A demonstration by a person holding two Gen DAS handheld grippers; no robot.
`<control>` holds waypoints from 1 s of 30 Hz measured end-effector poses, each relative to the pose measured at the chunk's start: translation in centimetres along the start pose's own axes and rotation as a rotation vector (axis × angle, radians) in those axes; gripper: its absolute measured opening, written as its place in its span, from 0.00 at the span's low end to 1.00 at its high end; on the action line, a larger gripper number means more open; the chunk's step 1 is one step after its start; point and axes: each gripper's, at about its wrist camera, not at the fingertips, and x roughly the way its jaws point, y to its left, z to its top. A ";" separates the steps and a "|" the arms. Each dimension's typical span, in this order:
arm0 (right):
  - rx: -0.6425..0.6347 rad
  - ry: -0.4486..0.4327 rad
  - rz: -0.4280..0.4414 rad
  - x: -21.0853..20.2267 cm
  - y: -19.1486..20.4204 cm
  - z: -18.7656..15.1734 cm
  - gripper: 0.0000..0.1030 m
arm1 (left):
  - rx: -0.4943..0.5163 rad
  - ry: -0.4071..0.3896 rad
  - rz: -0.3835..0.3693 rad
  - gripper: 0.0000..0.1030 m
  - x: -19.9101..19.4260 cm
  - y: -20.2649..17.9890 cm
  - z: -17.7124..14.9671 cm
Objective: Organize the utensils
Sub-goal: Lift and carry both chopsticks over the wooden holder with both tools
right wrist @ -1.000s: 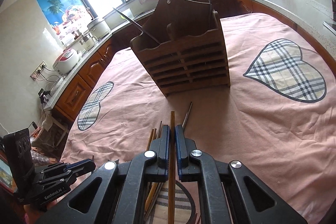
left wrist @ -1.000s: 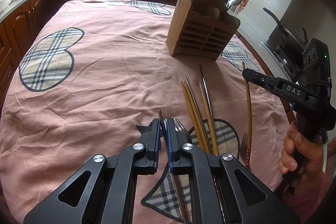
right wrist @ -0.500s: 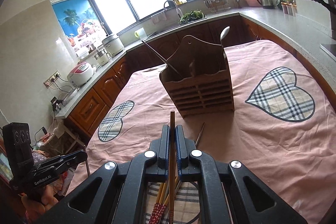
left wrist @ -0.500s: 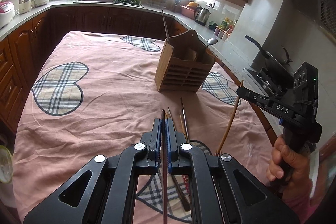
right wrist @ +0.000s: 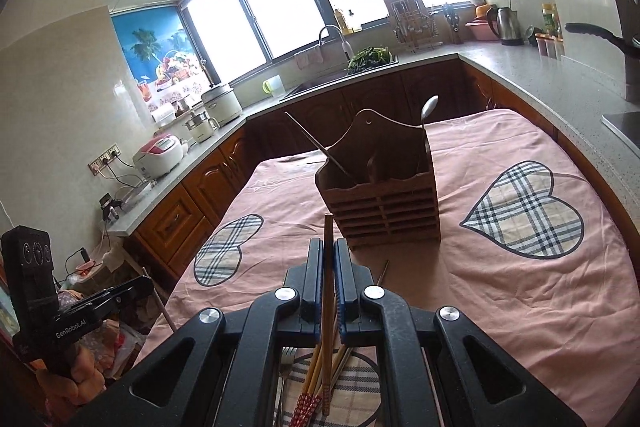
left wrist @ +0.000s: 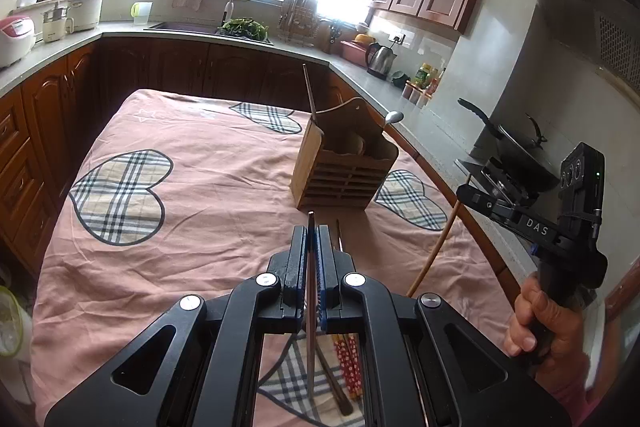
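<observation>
My left gripper (left wrist: 312, 229) is shut on a thin dark chopstick (left wrist: 310, 291) that hangs down through its jaws above the table. My right gripper (right wrist: 329, 242) is shut on a light wooden chopstick (right wrist: 328, 291); in the left wrist view that gripper (left wrist: 466, 191) shows at the right with the wooden chopstick (left wrist: 434, 251) slanting down from it. The wooden utensil holder (left wrist: 344, 165) (right wrist: 384, 199) stands ahead on the pink cloth, with a dark stick and a spoon (right wrist: 428, 109) in it. Several chopsticks (right wrist: 316, 375) and a fork (right wrist: 285, 367) lie on the cloth below the grippers.
The table wears a pink cloth (left wrist: 200, 195) with plaid hearts. Kitchen counters run behind and to the right, with a kettle (left wrist: 380, 59), rice cookers (right wrist: 160, 157), a sink and a pan (left wrist: 516, 155) on the stove. A hand (left wrist: 540, 323) holds the right gripper's handle.
Both grippers have risen and tilted up, each lifting its chopstick clear of the pile on the cloth. The holder now sits farther and lower in both views.
</observation>
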 end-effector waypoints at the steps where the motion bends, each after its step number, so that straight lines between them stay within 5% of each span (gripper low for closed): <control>1: 0.000 -0.004 -0.001 -0.1 0.0 0.1 0.05 | -0.001 -0.004 -0.001 0.03 0.0 0.0 0.1; 19: -0.009 -0.101 -0.041 -0.3 -1.3 2.2 0.05 | -0.013 -0.167 -0.015 0.03 0.1 -0.7 5.3; 30: -0.016 -0.207 -0.089 0.8 -3.2 8.2 0.05 | 0.014 -0.282 -0.026 0.03 2.5 -2.7 12.0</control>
